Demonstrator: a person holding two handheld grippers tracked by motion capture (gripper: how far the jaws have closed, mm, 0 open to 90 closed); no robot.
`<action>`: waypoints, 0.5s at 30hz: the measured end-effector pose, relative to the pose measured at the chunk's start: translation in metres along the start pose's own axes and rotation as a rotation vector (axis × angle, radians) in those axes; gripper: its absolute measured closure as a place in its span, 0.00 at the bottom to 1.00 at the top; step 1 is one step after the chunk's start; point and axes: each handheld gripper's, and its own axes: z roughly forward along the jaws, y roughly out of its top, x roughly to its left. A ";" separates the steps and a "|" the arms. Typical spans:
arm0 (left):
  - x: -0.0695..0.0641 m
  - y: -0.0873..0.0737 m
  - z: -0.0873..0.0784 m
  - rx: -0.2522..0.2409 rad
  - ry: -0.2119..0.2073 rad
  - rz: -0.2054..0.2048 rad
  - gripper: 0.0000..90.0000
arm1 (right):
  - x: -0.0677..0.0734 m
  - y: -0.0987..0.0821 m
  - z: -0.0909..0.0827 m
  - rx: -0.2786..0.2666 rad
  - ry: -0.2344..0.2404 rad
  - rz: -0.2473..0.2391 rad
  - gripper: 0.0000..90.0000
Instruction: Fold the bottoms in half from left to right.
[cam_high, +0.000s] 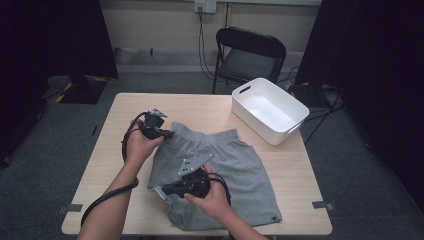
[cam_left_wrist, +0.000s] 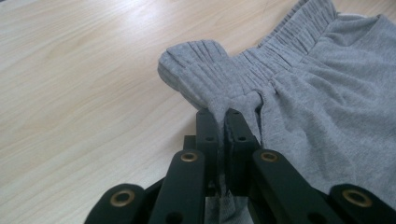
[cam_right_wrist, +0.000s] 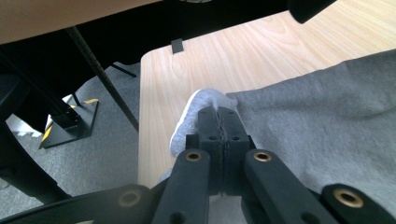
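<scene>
A pair of grey shorts (cam_high: 235, 170) lies spread on the wooden table (cam_high: 295, 170), its elastic waistband toward the far side. My left gripper (cam_high: 167, 134) is shut on the waistband's left corner; in the left gripper view the black jaws pinch a bunched fold of the waistband (cam_left_wrist: 205, 79) at my left gripper (cam_left_wrist: 223, 114). My right gripper (cam_high: 162, 190) is shut on the left leg's hem near the front edge. In the right gripper view my right gripper (cam_right_wrist: 219, 114) clamps the hem (cam_right_wrist: 191, 116), which curls up to show its pale inside.
A white plastic bin (cam_high: 269, 110) stands at the table's far right corner, with nothing in it. A black folding chair (cam_high: 247, 55) is behind the table. Cables trail from both grippers over the table's left side. Grey carpet surrounds the table.
</scene>
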 end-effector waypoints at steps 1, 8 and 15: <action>0.000 0.000 -0.001 0.000 -0.004 -0.005 0.96 | 0.000 0.001 -0.001 -0.002 0.004 0.005 1.00; 0.004 0.006 -0.015 -0.014 0.012 0.000 0.96 | 0.001 0.009 -0.001 -0.015 0.017 0.006 1.00; 0.009 0.007 -0.027 -0.015 0.029 0.000 0.97 | 0.007 0.020 0.001 -0.036 0.035 -0.008 1.00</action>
